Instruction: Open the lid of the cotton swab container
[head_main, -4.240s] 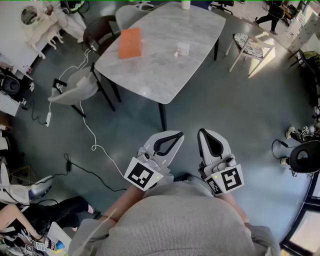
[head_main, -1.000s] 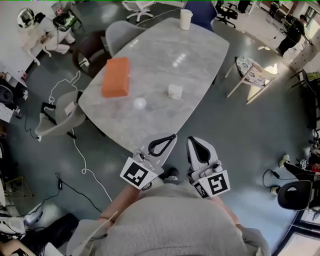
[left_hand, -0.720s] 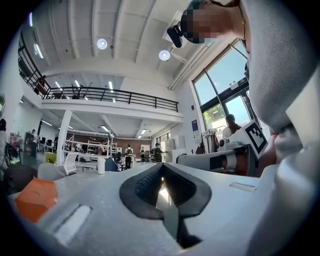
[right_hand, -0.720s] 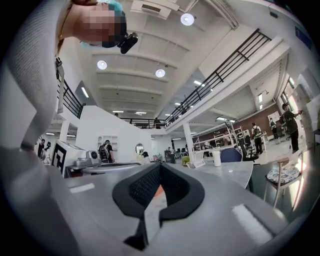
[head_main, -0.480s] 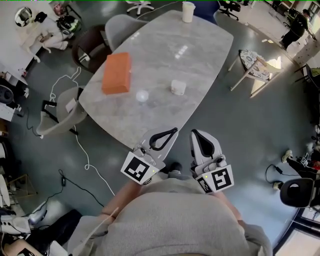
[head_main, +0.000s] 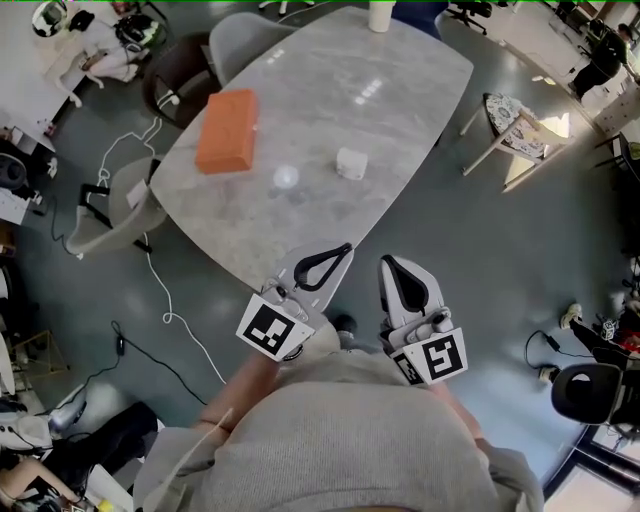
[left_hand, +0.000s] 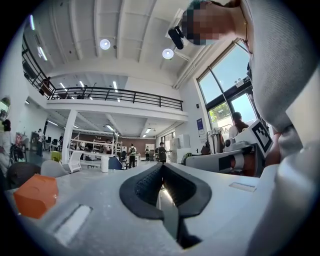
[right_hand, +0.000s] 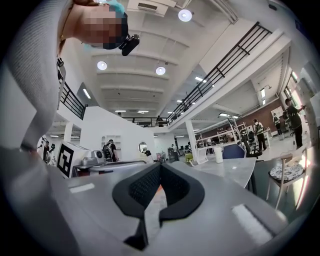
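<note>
Step in hand, I think: the reach-in. The lid isn't touched yet. The cotton swab container is prob. the small round whitish tub (head_main: 286, 178) mid-way on the grey marble table (head_main: 400, 90), between the orange box (head_main: 227, 131) & a small white cube (head_main: 351, 163). I can't tell for sure. My left gripper (head_main: 340, 252) & right gripper (head_main: 390, 264) are both squeezed tight w/ nothing in them. They're level, side by side, at the table's near edge. Next: open up, one holds the tub, the other pulls the lid.
</note>
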